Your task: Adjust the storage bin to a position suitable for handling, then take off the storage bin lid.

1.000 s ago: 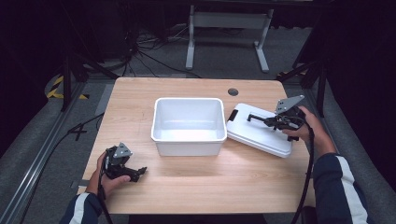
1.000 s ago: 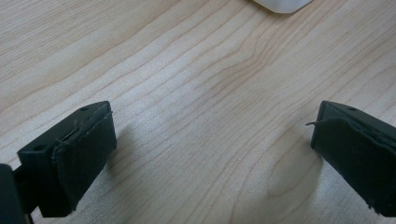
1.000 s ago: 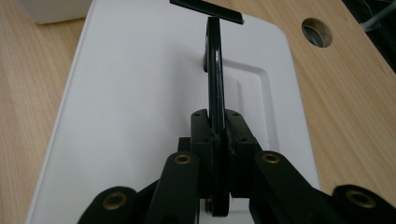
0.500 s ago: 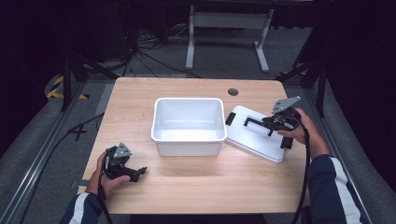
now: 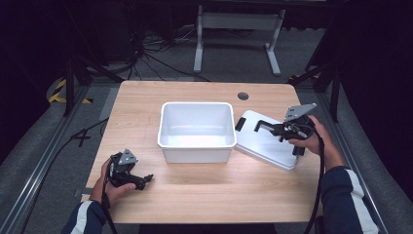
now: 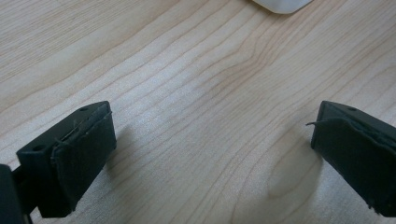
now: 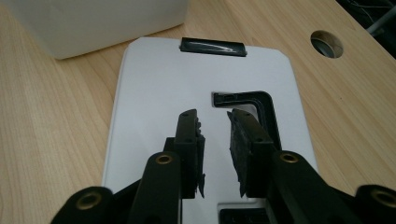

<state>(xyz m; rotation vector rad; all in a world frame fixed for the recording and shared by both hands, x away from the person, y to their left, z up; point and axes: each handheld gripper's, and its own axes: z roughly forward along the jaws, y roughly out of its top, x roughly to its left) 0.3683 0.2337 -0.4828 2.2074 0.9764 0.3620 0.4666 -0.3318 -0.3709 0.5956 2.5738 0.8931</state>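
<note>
Right gripper (image 5: 272, 127) narrow-gapped over white lid (image 5: 260, 144), 3 o'clock of tub (image 5: 196, 130); left gripper (image 5: 141, 179) wide above worktop (image 5: 146, 105).

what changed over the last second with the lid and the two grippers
The right gripper slid the white lid down off the bin rim; it now lies flat on the table. Its jaws stand slightly apart over the handle. The left gripper and bin stayed put.
</note>
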